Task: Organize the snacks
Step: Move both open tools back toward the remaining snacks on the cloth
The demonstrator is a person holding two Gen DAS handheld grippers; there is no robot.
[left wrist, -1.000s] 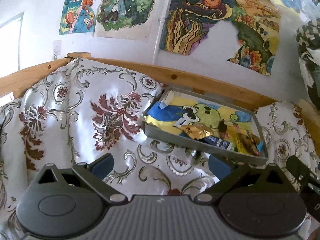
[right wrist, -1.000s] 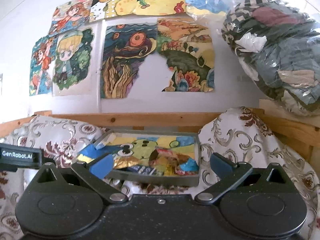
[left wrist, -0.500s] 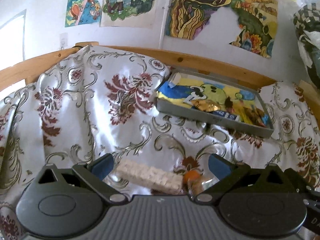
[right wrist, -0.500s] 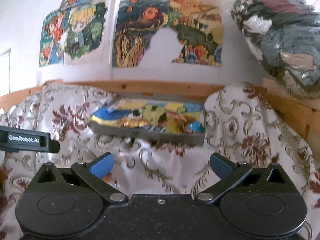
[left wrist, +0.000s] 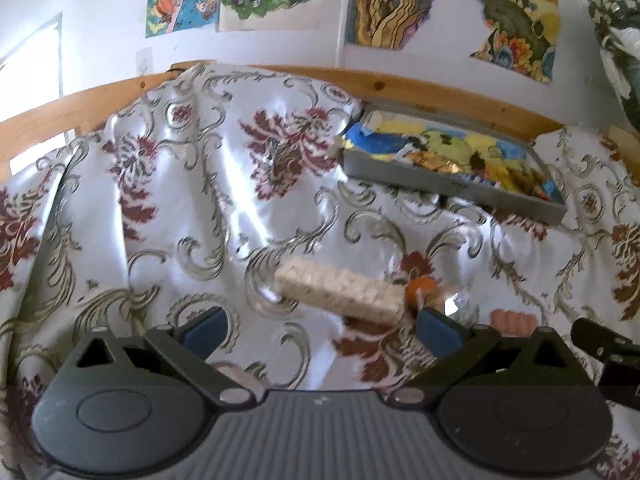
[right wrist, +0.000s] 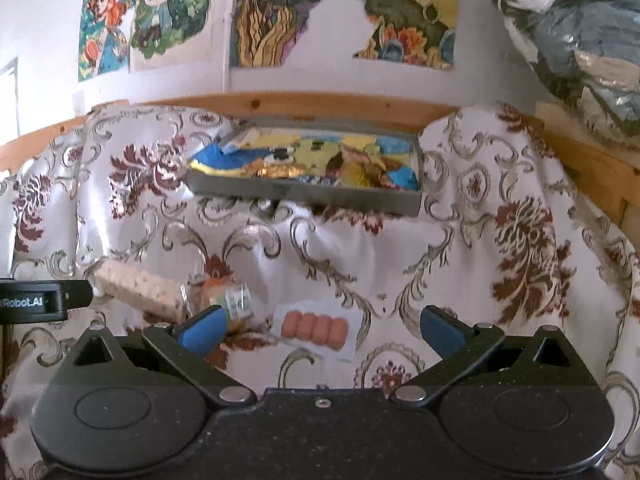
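- Your left tool (left wrist: pixel 320 328) has its jaws spread wide and holds nothing; its blue fingertips (left wrist: pixel 204 326) hang above the patterned cloth (left wrist: pixel 168 184).
- Your right tool (right wrist: pixel 320 326) is likewise wide open and empty, above the same cloth.
- The pale wafer bar (left wrist: pixel 340 292) is a long, beige, block-textured packet. It lies slanted on the cloth just ahead of your left tool, nearer its right finger.
- A small clear packet with an orange item (right wrist: pixel 224 300) touches the bar's right end; its contents are too blurred to identify.
- The sausage packet (right wrist: pixel 314 330) shows four pink-orange links side by side on a white backing. It lies flat between your right tool's fingers, nearer the left one, just beside the clear packet.
- The grey tray (right wrist: pixel 304 196) rests on raised cloth at the back, near the wooden rail (right wrist: pixel 320 104), well apart from the three loose packets.
- The tray has a cartoon-printed lining and already holds several wrappers: gold foil, blue, yellow and red.
- Colourful drawings (right wrist: pixel 340 8) hang on the wall behind.
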